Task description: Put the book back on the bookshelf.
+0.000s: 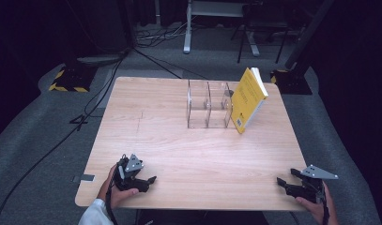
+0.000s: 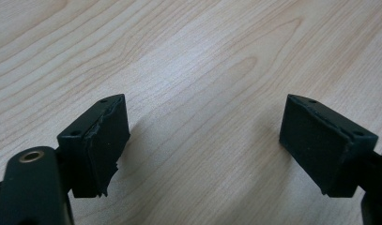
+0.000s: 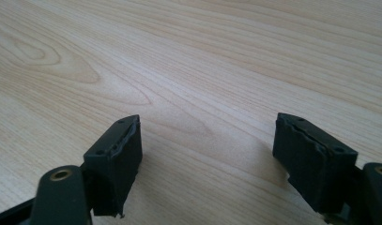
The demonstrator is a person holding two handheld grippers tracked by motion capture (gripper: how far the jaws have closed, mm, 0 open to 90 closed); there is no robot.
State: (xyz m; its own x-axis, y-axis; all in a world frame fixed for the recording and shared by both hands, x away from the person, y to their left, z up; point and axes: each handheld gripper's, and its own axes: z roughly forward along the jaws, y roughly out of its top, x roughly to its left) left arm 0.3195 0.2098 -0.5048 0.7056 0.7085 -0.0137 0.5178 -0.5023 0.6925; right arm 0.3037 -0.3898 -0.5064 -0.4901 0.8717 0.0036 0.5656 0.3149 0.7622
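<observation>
A yellow book (image 1: 248, 99) leans tilted against the right end of a clear plastic divider rack (image 1: 209, 104) at the back middle of the wooden table (image 1: 188, 150). My left gripper (image 1: 148, 180) rests low near the front left edge, held in a hand, far from the book. Its jaws stand wide apart over bare wood (image 2: 202, 136) with nothing between them. My right gripper (image 1: 281, 182) sits at the front right corner, also open, with only bare wood (image 3: 207, 140) between its pads.
The rack has several empty slots. Beyond the table's far edge lie cables (image 1: 156, 37), a stand base with yellow-black stripes (image 1: 69, 79) and desk legs (image 1: 187, 28). Grey carpet surrounds the table.
</observation>
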